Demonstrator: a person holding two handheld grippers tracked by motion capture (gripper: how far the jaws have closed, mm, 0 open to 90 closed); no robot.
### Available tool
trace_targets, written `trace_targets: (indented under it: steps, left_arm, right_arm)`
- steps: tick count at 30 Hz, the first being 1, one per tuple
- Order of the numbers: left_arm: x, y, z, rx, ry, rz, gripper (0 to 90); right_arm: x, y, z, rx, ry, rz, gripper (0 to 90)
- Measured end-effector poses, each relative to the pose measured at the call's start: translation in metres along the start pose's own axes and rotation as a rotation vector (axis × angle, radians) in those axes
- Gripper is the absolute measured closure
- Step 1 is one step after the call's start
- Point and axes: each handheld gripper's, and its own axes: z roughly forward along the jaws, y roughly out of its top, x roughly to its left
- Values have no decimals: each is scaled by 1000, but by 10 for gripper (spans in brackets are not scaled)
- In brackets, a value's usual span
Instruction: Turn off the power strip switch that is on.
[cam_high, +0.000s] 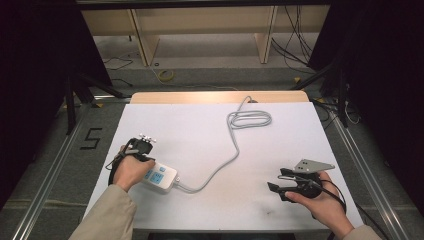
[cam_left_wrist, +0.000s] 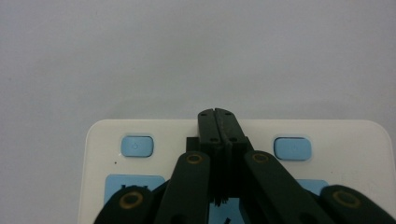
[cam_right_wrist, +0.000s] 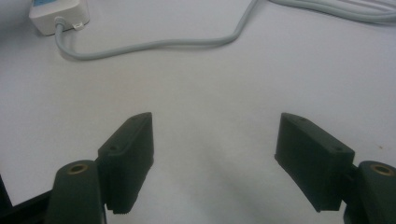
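Note:
A white power strip (cam_high: 161, 178) with light-blue buttons lies at the near left of the white table (cam_high: 210, 125). My left gripper (cam_high: 146, 161) hangs over it, held in a hand. In the left gripper view its jaws (cam_left_wrist: 218, 113) are pressed together with nothing between them, their tips above the strip's top (cam_left_wrist: 345, 140) between two blue buttons (cam_left_wrist: 137, 146). Whether the tips touch the strip I cannot tell. My right gripper (cam_high: 276, 179) rests at the near right, pointing left. Its jaws (cam_right_wrist: 215, 126) are open over bare table. The strip's end (cam_right_wrist: 58, 14) lies far off.
The strip's grey cable (cam_high: 234, 150) curves from its right end across the table middle to a coil (cam_high: 249, 119) at the back, then drops over the far edge. The same cable (cam_right_wrist: 154, 44) runs ahead of my right gripper. Shelving and loose wires stand beyond the table.

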Motion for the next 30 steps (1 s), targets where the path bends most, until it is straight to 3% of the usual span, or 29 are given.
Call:
trace_targets:
  steps: [30]
  left_arm:
    - [0,0,0,-2,-1,8,900]
  right_arm:
    - [-1,0,0,-2,0,-2,282]
